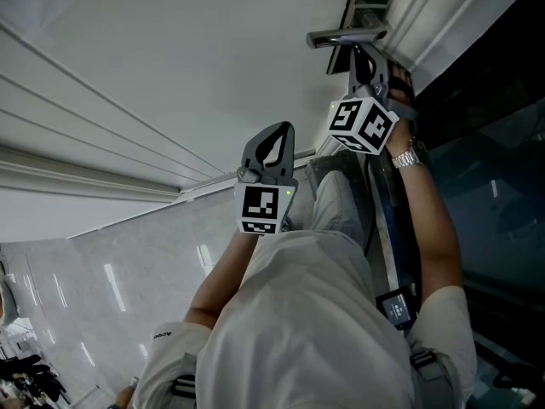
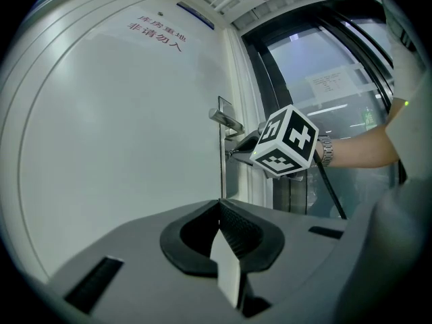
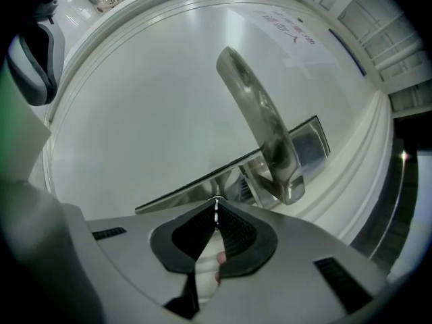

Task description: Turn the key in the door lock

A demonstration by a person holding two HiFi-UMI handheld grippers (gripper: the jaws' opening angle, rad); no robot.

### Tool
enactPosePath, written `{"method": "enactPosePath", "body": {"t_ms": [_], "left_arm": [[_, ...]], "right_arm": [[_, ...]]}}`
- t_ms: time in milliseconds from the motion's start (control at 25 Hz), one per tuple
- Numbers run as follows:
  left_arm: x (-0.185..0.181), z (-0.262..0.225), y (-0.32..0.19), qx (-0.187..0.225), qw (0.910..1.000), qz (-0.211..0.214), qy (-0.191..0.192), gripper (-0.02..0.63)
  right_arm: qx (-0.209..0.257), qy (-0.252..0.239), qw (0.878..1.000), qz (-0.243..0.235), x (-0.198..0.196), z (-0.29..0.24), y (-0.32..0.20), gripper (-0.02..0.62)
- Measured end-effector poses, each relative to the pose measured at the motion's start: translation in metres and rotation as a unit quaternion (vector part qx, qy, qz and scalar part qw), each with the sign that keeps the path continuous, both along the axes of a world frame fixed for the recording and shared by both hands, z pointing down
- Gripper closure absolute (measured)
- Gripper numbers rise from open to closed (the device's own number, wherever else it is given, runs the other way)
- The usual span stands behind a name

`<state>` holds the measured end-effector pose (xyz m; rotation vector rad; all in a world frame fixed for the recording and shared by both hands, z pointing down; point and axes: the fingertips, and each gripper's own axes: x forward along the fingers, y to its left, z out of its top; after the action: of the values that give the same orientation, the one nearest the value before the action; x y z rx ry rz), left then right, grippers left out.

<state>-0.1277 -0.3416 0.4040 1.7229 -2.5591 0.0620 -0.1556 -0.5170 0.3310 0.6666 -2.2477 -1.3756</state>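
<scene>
My right gripper (image 3: 216,206) is shut on the key (image 3: 215,201), a thin metal sliver pinched between its pad tips at the steel lock plate (image 3: 196,193). The silver lever handle (image 3: 263,127) juts from the white door (image 3: 148,113) just above the key. In the left gripper view the right gripper (image 2: 236,152) with its marker cube reaches the lock under the handle (image 2: 226,120). In the head view it (image 1: 361,68) sits below the handle (image 1: 345,36). My left gripper (image 2: 219,206) hangs back from the door, jaws together with nothing in them, and shows in the head view (image 1: 272,135) too.
A dark glass panel in a black frame (image 2: 317,66) adjoins the door's lock edge. Red lettering (image 2: 156,34) is printed high on the door. The person's arm with a wristwatch (image 1: 410,156) stretches along that frame. Glossy tile floor (image 1: 128,279) lies below.
</scene>
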Motion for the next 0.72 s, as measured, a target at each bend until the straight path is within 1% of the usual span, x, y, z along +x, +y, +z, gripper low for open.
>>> {"method": "enactPosePath", "body": {"t_ms": [160,320,440,560,680,720], "left_arm": [[-0.0002,0.0011,0.0008,-0.001,1.0,-0.001,0.0,0.597],[0.0003,-0.0005,0.0031,-0.002,1.0,-0.002,0.0,0.597],[0.0005,0.0001,0.0016,-0.002,1.0,-0.002,0.001,0.597],[0.0004,0.0007,0.0001,-0.001,1.0,-0.003,0.002,0.597],[0.0016,0.0007,-0.0007,-0.001,1.0,-0.002,0.003,0.597],[0.0019,0.001,-0.0013,-0.001,1.0,-0.002,0.003,0.597]], "right_arm": [[-0.01,-0.011,1.0,0.004,0.0,-0.0014,-0.0009,0.581],[-0.038,-0.025,0.999,0.011,0.0009,-0.0049,0.0005,0.584],[-0.083,-0.05,0.995,0.011,0.0007,-0.0056,-0.0012,0.584],[-0.135,-0.084,0.987,0.013,0.0015,-0.0071,-0.0033,0.584],[-0.169,-0.105,0.98,0.017,0.0025,-0.009,-0.004,0.584],[-0.187,-0.114,0.976,0.016,0.0025,-0.0092,-0.0043,0.584]]}}
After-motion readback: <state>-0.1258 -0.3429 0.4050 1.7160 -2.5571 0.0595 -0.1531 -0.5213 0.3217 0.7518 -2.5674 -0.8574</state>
